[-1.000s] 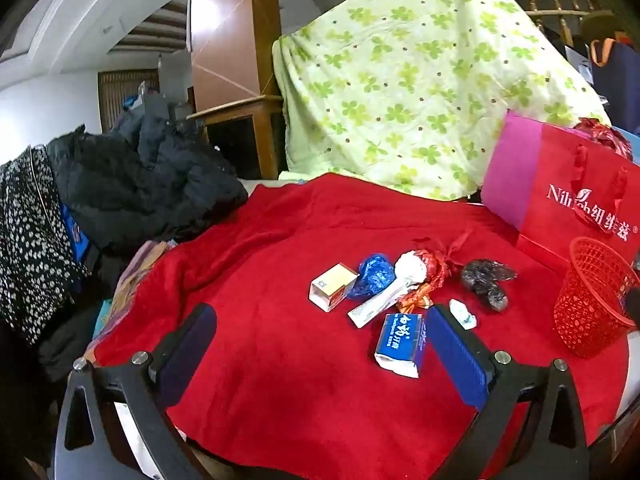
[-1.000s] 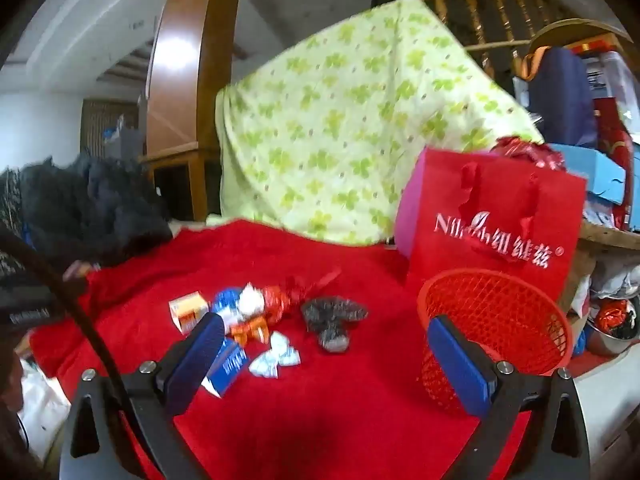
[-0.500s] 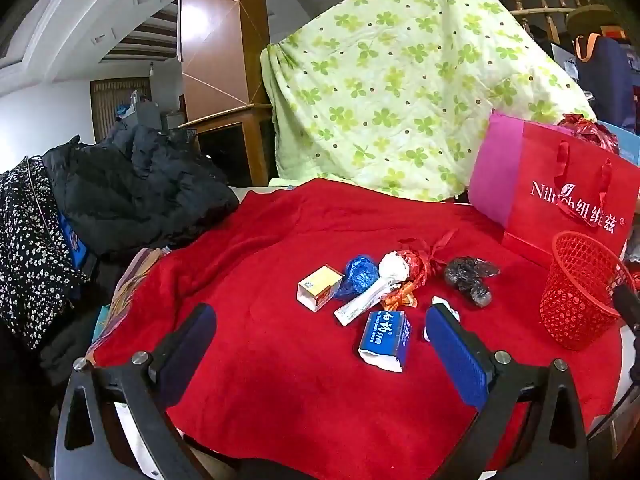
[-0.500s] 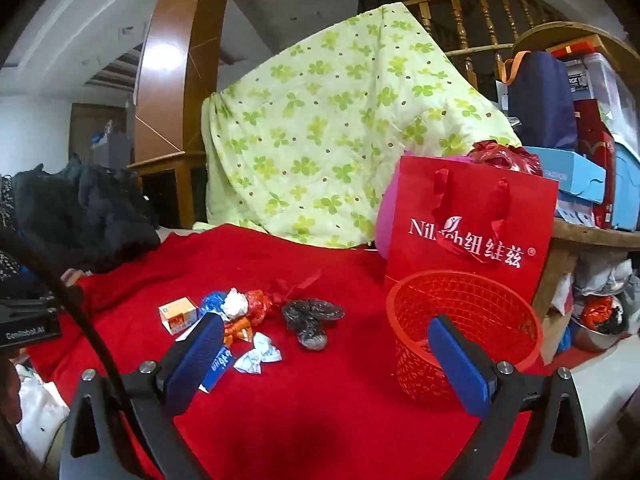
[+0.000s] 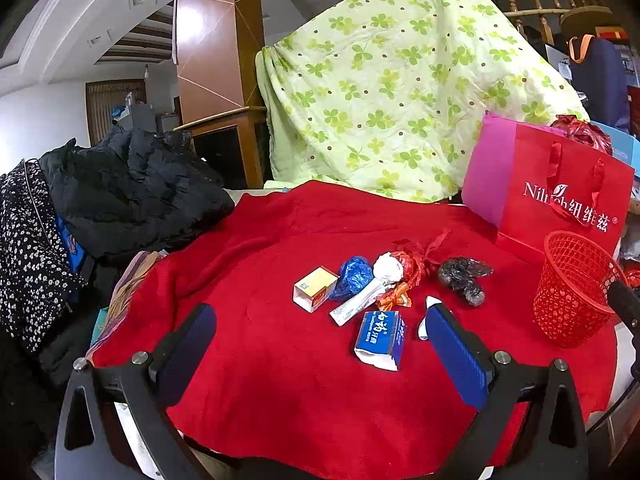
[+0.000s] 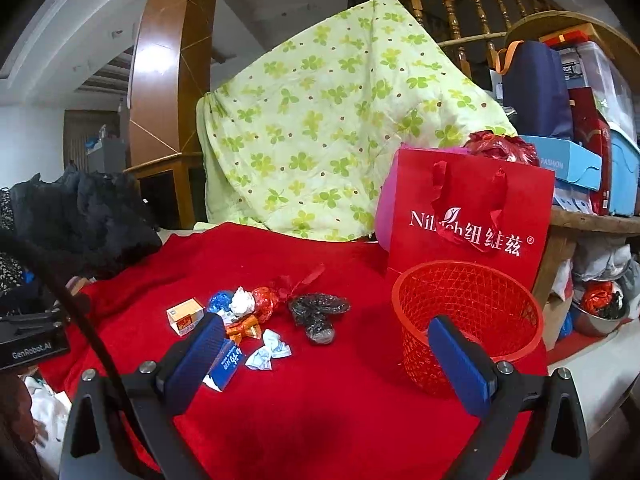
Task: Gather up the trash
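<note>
Several pieces of trash lie on a red cloth: a blue carton, a small yellow box, a blue wrapper, a white paper ball, a red foil wrapper, a black plastic bag and a crumpled white wrapper. An empty red mesh basket stands right of them. My left gripper hangs open in front of the pile. My right gripper is open too, between pile and basket.
A red gift bag stands behind the basket. A green clover quilt drapes over something at the back. Dark coats are piled on the left. Boxes and bags crowd a shelf on the right.
Both grippers have pulled back and risen a little; the pile and basket look smaller and lower in both views. Jaws stayed open. No trash moved.
</note>
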The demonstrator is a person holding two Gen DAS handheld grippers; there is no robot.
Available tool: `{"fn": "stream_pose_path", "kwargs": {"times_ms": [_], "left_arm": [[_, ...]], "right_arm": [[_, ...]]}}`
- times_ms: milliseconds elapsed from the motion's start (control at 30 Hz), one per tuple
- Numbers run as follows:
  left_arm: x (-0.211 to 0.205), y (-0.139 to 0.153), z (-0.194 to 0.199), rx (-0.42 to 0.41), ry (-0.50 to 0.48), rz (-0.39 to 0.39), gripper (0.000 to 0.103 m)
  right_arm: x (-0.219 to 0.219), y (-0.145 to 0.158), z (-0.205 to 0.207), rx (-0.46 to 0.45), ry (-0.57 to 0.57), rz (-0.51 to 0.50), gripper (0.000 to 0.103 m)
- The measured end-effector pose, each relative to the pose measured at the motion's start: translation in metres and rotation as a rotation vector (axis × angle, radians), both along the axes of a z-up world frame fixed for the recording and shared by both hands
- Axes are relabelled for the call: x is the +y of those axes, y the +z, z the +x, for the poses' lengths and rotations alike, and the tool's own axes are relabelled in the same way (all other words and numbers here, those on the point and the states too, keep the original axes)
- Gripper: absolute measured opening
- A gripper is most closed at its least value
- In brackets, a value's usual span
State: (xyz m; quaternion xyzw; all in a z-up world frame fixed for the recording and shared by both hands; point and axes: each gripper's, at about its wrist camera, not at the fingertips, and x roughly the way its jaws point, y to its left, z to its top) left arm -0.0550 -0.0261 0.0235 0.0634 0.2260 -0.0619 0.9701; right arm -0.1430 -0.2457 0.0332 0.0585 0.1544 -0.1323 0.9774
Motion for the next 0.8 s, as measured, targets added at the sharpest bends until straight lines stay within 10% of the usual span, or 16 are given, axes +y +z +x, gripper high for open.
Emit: {"fn": "stream_pose_path", "kwargs": {"times_ms": [800], "left_arm": [[-0.004,-0.005,-0.005,0.001,-0.017,0.014,0.103]], "right_arm": [[0.000,-0.002,-0.005,-0.011,0.037,-0.017,0.103]]}}
